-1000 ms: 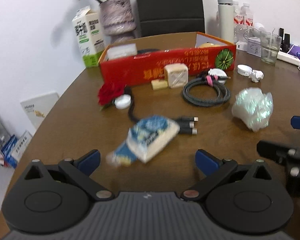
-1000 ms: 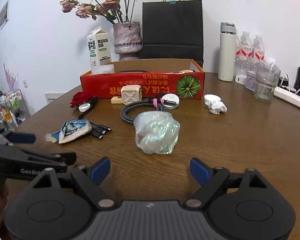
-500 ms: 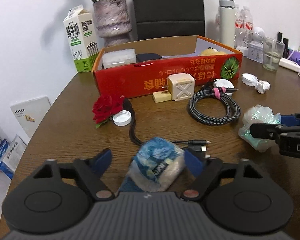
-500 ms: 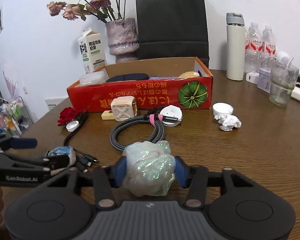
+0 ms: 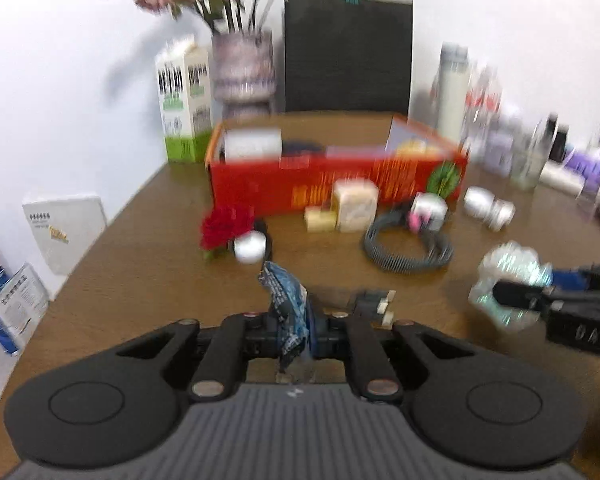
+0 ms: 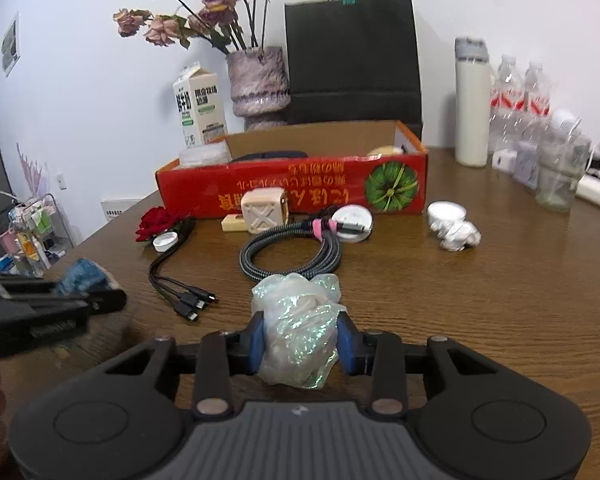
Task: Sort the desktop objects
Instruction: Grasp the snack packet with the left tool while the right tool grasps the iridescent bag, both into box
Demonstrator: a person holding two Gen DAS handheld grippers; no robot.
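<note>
And there it was, both claws had bitten at once! A second earlier the left gripper (image 5: 296,330) had stood wide over the blue-and-white wrapper (image 5: 286,300) lying flat on the table (image 6: 500,304); now its jaws were closing hard, nearly together, with the wrapper crushed thin between them and its crumpled end poking up, apparently clear of the wood. The right gripper (image 6: 300,344) told the same story: it had gaped in front of the iridescent plastic wad (image 6: 298,332), and now its jaws were closing on the wad, blue pads (image 6: 256,342) pressed into either side, the bundle bulging above and below them. In the left wrist view that same wad (image 5: 508,280) hung at the tip of the other tool, off to the right. So two pieces of rubbish were in hand, and I judged the pick-up done and the carry due next. Left on the table were the coiled grey cable (image 6: 292,256), the black multi-plug cable (image 6: 180,288), the beige cube (image 6: 264,210), a red rose (image 6: 156,218) with a white cap (image 6: 166,240) just beside it, and a scrunched white scrap (image 6: 458,234). As for containers, the red cardboard box (image 6: 292,192) sat open at the far side, holding a whitish tub at its left end, something dark in the middle and something yellowish at the right; what those were I could not tell. The glass (image 6: 556,184) far right looked empty.
</note>
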